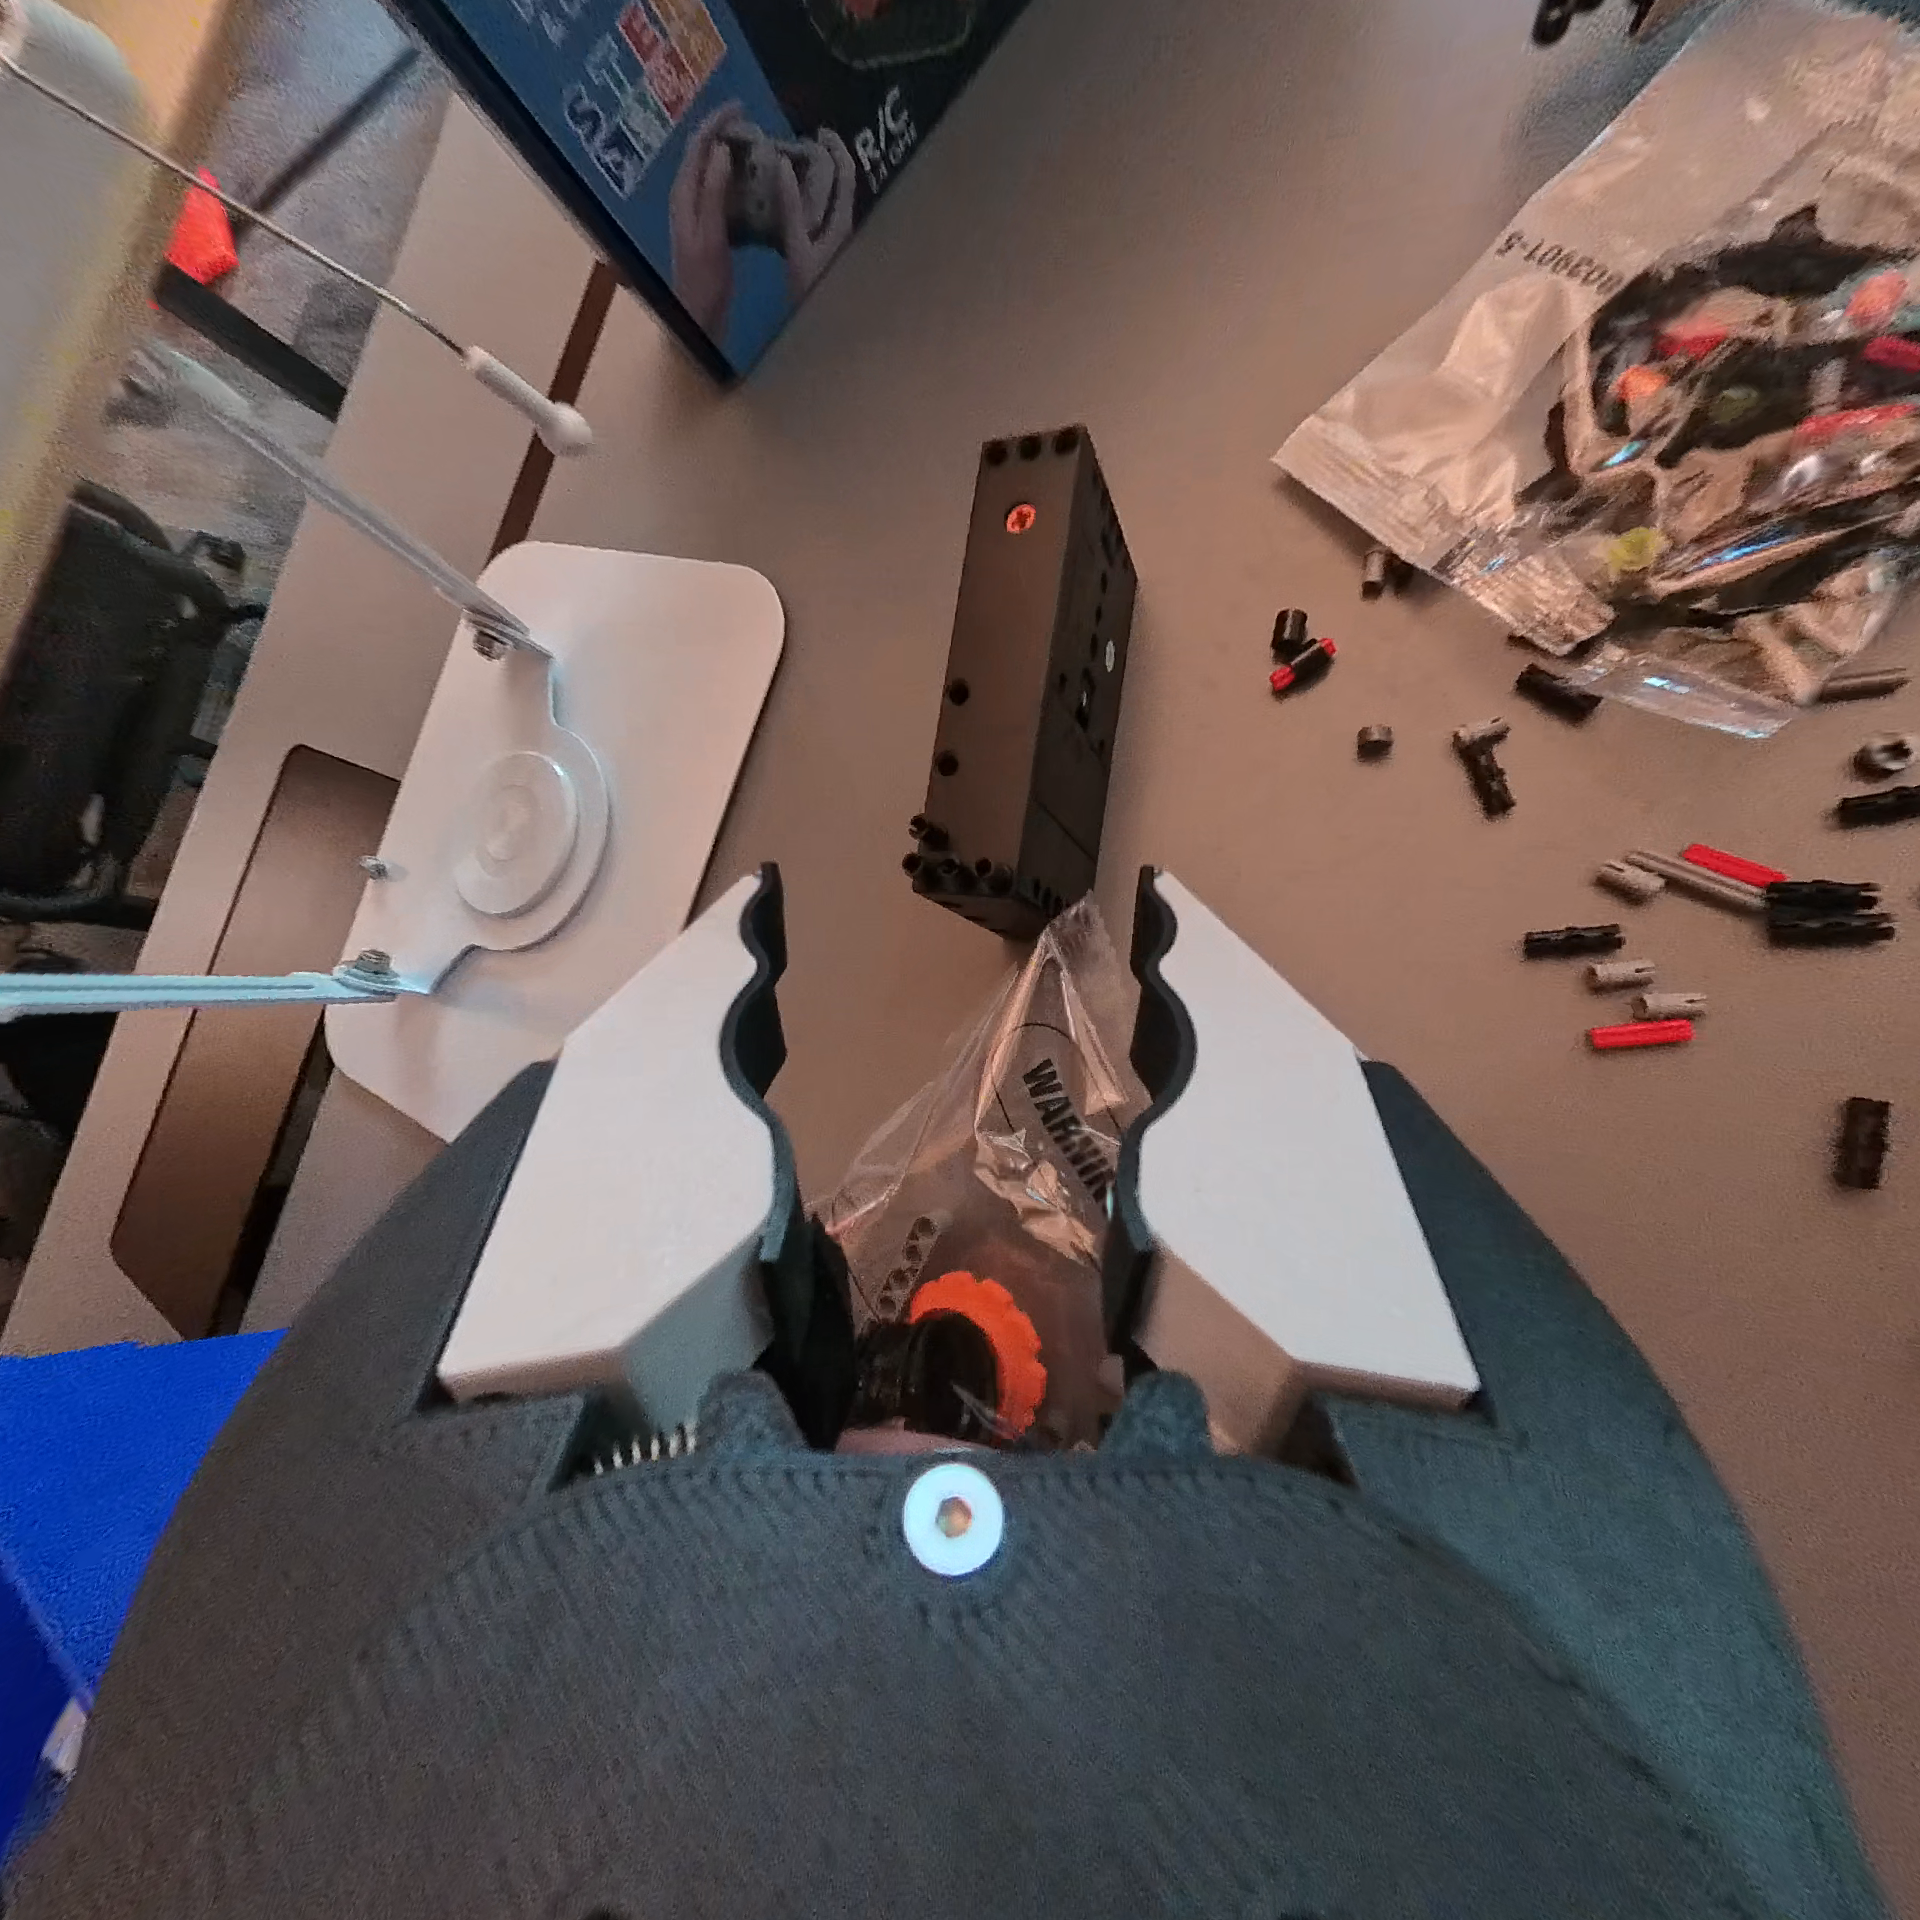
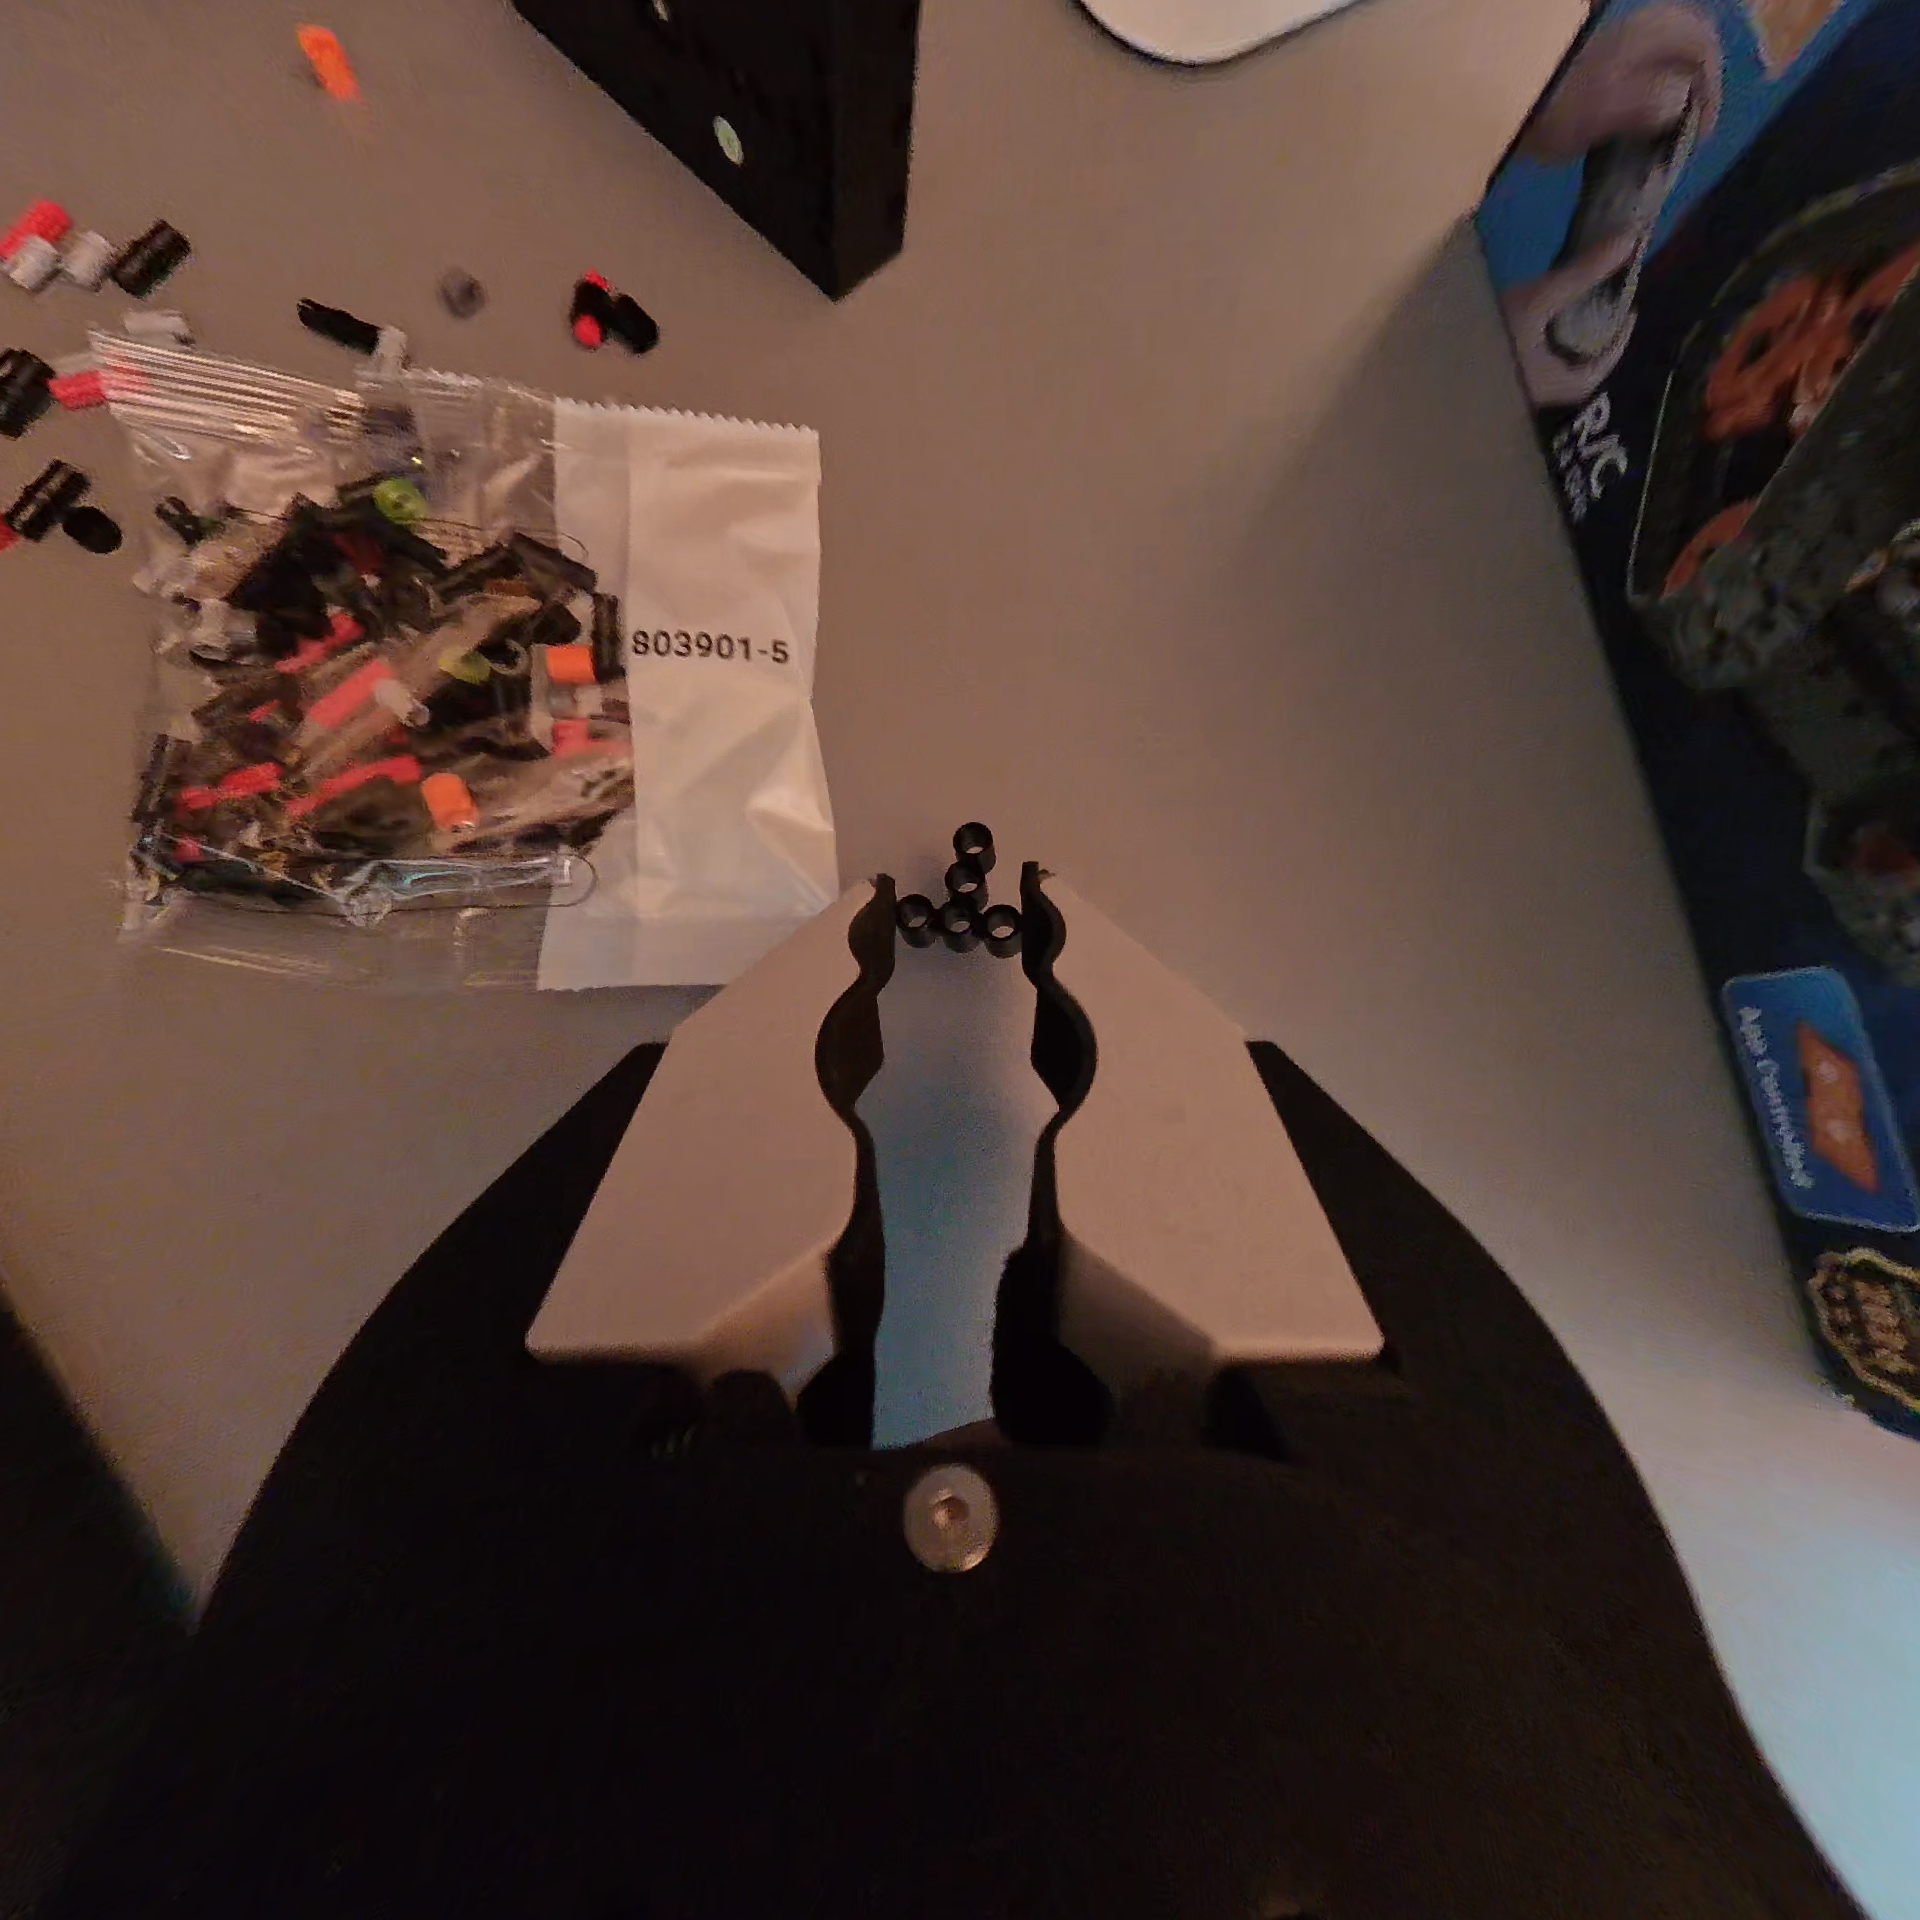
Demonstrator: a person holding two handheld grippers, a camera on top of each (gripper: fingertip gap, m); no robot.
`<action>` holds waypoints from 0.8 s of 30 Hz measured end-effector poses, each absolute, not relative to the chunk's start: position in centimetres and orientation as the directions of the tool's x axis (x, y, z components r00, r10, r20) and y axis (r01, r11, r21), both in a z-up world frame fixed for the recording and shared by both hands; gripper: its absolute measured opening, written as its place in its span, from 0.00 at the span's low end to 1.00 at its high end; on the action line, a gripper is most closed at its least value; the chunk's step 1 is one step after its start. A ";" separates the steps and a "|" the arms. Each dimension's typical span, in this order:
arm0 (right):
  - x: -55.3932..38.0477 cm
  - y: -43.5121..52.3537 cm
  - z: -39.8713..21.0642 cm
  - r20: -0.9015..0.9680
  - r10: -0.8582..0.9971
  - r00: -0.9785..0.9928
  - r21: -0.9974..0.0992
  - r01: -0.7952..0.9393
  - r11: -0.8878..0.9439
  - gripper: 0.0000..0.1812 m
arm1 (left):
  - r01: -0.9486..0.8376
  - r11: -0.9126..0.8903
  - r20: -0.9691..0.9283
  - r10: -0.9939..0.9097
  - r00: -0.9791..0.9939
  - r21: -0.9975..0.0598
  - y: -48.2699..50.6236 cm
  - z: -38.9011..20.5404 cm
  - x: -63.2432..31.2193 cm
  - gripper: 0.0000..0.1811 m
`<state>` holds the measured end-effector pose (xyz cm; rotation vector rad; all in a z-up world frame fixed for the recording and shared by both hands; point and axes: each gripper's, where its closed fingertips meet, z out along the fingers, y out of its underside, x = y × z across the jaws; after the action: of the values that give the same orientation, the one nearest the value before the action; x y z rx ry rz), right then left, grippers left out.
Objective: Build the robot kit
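Gripping a small black T-shaped piece (image 2: 961, 906) between the tips of its nearly closed jaws, the right gripper (image 2: 958, 883) holds it just above the grey worktop (image 2: 1195, 520), beside a clear bag of small parts (image 2: 468, 675). The left gripper (image 1: 956, 894) has its jaws wide apart around a crinkled clear bag (image 1: 1029, 1101) with an orange wheel (image 1: 987, 1351) inside; whether they touch it I cannot tell. Ahead lies a long black block (image 1: 1029, 675), loose pieces (image 1: 1714, 914) and a blue box (image 1: 727, 156).

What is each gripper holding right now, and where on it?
Right gripper: small black T-shaped piece, pinched across its crossbar at the fingertips. Left gripper: open around a clear plastic bag; grip not evident.
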<state>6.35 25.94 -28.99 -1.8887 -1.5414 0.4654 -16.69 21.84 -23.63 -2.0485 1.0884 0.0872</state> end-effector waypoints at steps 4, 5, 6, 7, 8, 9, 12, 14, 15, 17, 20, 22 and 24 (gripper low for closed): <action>6.5 25.6 -30.0 0.074 0.968 0.238 -0.652 0.746 -0.133 0.12 | -0.733 -0.321 -0.383 -0.689 0.615 -0.600 22.5 -24.8 -16.4 0.34; 6.5 25.4 -30.2 0.063 0.970 0.236 -0.649 0.747 -0.140 0.12 | -0.736 -0.323 -0.380 -0.694 0.612 -0.596 22.7 -25.0 -16.3 0.33; 6.5 25.3 -30.3 0.041 0.971 0.236 -0.649 0.745 -0.153 0.12 | -0.736 -0.324 -0.376 -0.698 0.610 -0.594 22.9 -25.2 -16.3 0.32; 6.5 25.0 -30.3 0.018 0.972 0.234 -0.648 0.743 -0.167 0.12 | -0.733 -0.326 -0.365 -0.703 0.611 -0.597 23.1 -25.3 -16.1 0.31; 6.5 24.9 -30.3 0.002 0.973 0.231 -0.646 0.743 -0.175 0.12 | -0.729 -0.328 -0.356 -0.707 0.611 -0.601 23.3 -25.4 -15.9 0.29; 6.6 25.0 -30.3 0.006 0.972 0.236 -0.643 0.745 -0.177 0.16 | -0.730 -0.330 -0.351 -0.711 0.609 -0.599 23.4 -25.6 -15.8 0.27; 6.8 25.5 -30.0 0.011 0.967 0.254 -0.647 0.739 -0.187 0.19 | -0.742 -0.330 -0.347 -0.725 0.595 -0.583 23.6 -26.2 -15.6 0.23; 6.9 25.7 -29.3 0.018 0.964 0.266 -0.658 0.729 -0.189 0.21 | -0.741 -0.327 -0.346 -0.727 0.594 -0.586 23.6 -26.4 -15.5 0.18; 7.0 25.9 -28.7 0.039 0.962 0.270 -0.664 0.726 -0.177 0.22 | -0.739 -0.325 -0.345 -0.726 0.595 -0.590 23.6 -26.3 -15.5 0.17; 6.5 26.0 -27.1 0.081 0.960 0.266 -0.689 0.711 -0.139 0.22 | -0.735 -0.320 -0.342 -0.727 0.595 -0.598 23.5 -26.3 -15.5 0.16; 4.8 25.7 -24.2 0.153 0.960 0.236 -0.734 0.678 -0.049 0.22 | -0.731 -0.295 -0.358 -0.722 0.593 -0.615 23.5 -26.0 -15.3 0.14; 3.2 25.1 -22.3 0.205 0.957 0.205 -0.755 0.655 0.021 0.22 | -0.736 -0.285 -0.380 -0.711 0.592 -0.614 23.7 -25.6 -15.4 0.13; 1.3 24.5 -20.9 0.264 0.950 0.169 -0.761 0.641 0.097 0.21 | -0.750 -0.278 -0.394 -0.713 0.580 -0.601 23.6 -25.5 -15.3 0.13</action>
<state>1.33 24.48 -20.92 -1.6241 -1.5526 0.4730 -15.32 23.64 -25.48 -2.0313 1.1632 0.0603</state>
